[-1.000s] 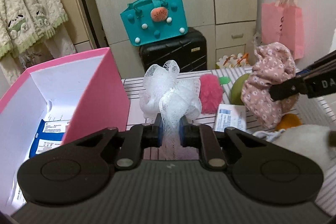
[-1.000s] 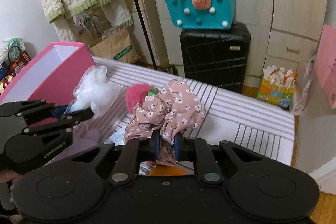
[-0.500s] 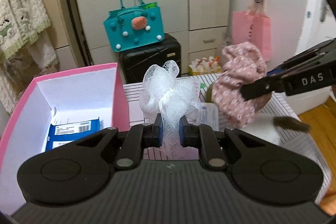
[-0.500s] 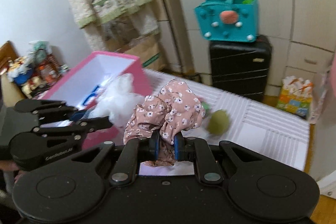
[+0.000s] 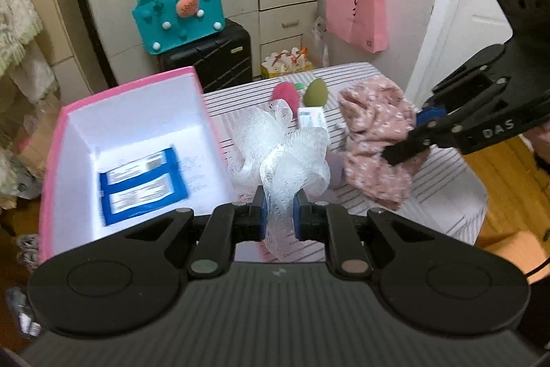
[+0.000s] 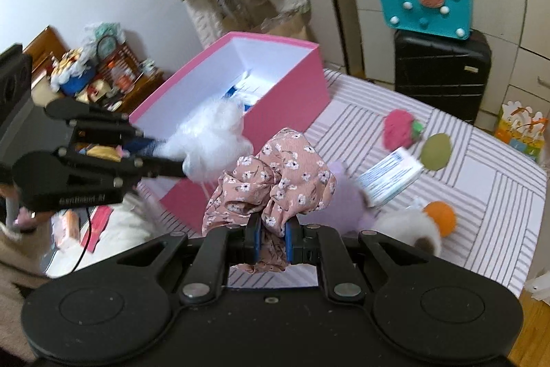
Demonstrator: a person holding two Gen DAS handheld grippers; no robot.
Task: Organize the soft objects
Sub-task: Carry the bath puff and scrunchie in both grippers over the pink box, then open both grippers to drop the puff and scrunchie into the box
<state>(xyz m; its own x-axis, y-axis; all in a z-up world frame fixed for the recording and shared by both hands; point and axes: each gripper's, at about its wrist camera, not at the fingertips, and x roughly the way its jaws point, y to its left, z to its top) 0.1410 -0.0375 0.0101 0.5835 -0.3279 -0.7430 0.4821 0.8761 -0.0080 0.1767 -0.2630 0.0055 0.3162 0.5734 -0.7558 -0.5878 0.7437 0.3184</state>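
We note the left tool [image 5: 278, 217] clenched on the white mesh pouf [image 5: 280, 153], held aloft just right of the pink box [image 5: 134, 85]. The right tool [image 6: 273, 238] grips the floral scrunchie [image 6: 275, 174], also short of the box. Risk as we judge it: loose mesh snags the box rim, or the tools collide converging; toys beyond stay on the striped counter [image 6: 481, 160].

Both wrist views look down from above the near edge of the striped desk [image 5: 443, 181] toward the far wardrobe wall. The left view faces the pink box [image 5: 58, 140] from close; the right view sits further right. Both share the box [image 6: 292, 81], desk [image 6: 481, 160] and teal bag [image 5: 178, 16].
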